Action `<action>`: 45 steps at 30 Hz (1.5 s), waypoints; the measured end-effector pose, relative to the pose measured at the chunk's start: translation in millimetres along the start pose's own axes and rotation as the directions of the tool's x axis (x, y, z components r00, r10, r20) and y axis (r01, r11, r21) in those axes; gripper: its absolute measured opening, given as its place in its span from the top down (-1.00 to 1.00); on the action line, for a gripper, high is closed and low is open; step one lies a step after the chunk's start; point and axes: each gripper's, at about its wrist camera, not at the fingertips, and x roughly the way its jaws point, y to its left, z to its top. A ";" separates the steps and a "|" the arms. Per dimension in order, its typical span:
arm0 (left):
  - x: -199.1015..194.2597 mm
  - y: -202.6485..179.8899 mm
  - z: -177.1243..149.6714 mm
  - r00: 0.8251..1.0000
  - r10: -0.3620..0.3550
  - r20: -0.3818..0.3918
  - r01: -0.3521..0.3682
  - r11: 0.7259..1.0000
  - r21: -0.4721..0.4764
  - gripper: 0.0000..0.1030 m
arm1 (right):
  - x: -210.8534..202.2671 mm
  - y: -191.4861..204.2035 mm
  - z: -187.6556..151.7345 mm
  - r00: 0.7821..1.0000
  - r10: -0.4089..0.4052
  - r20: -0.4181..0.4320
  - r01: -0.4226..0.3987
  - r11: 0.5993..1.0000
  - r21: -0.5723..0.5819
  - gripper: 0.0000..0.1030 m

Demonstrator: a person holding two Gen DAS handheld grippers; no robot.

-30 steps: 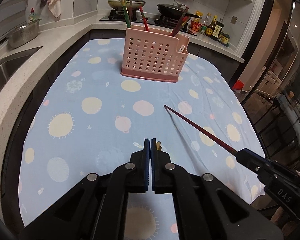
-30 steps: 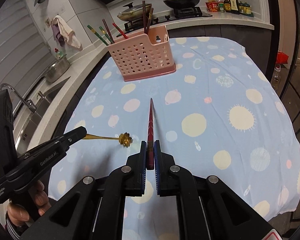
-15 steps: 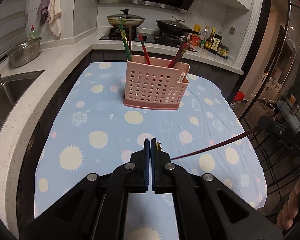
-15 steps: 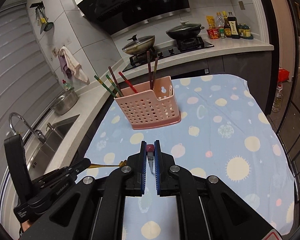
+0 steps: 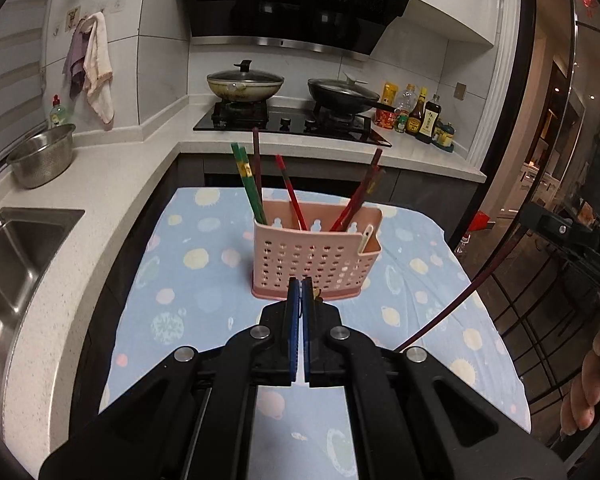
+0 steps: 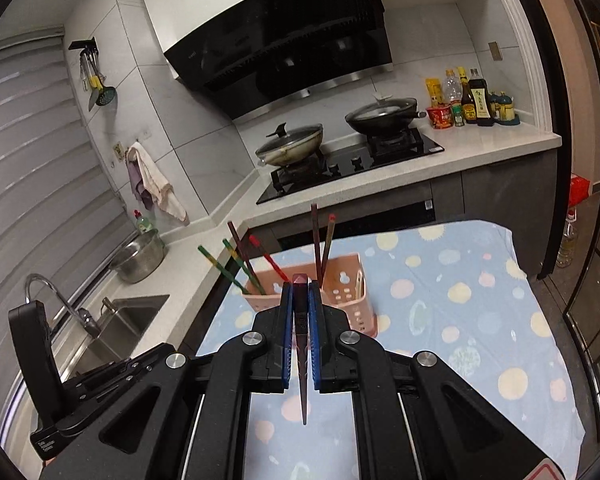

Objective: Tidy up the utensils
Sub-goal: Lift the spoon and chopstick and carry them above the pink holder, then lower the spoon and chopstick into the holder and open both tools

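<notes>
A pink perforated utensil holder (image 5: 316, 256) stands on the spotted blue tablecloth (image 5: 188, 280), with several red, green and dark chopsticks in it; it also shows in the right wrist view (image 6: 340, 292). My left gripper (image 5: 300, 292) is shut on a thin gold utensil whose flower-shaped end (image 5: 319, 295) peeks out beside the pads. My right gripper (image 6: 300, 292) is shut on a dark red chopstick (image 6: 302, 360) that points down and back toward the camera. That chopstick (image 5: 456, 300) hangs from the right gripper (image 5: 568, 236) at the right of the left wrist view.
A steel sink (image 5: 12, 256) and a steel bowl (image 5: 44, 156) are on the counter at left. A stove with two pans (image 5: 244, 84) and sauce bottles (image 5: 420, 114) are behind the table. The left gripper's body (image 6: 60, 380) shows at lower left of the right wrist view.
Both grippers have risen high above the table. The right gripper has turned the chopstick from pointing forward toward the holder to hanging tip-down. The left gripper still holds the gold utensil.
</notes>
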 end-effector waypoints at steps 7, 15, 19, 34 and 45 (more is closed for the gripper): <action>23.7 4.7 57.8 0.998 0.041 0.056 -0.044 0.998 0.052 0.98 | 28.1 15.7 61.0 0.993 0.008 0.119 -0.005 1.000 -0.023 0.86; 55.3 10.7 102.2 0.995 0.054 0.087 -0.060 0.996 0.066 0.98 | 76.9 33.6 95.4 0.988 -0.003 0.154 0.012 0.998 -0.063 0.86; 76.9 11.7 109.2 0.996 0.059 0.069 -0.064 0.995 0.075 0.98 | 104.4 36.1 94.2 0.991 -0.023 0.132 0.035 0.995 -0.089 0.86; 136.0 15.7 94.4 0.998 0.058 -0.033 -0.057 0.997 0.044 0.98 | 166.8 20.3 47.9 0.998 -0.053 -0.038 0.049 0.995 -0.091 0.86; 134.5 19.3 92.7 0.996 0.084 -0.023 -0.084 0.996 0.016 0.51 | 169.5 13.7 40.5 0.997 -0.059 -0.054 0.055 0.996 -0.074 0.64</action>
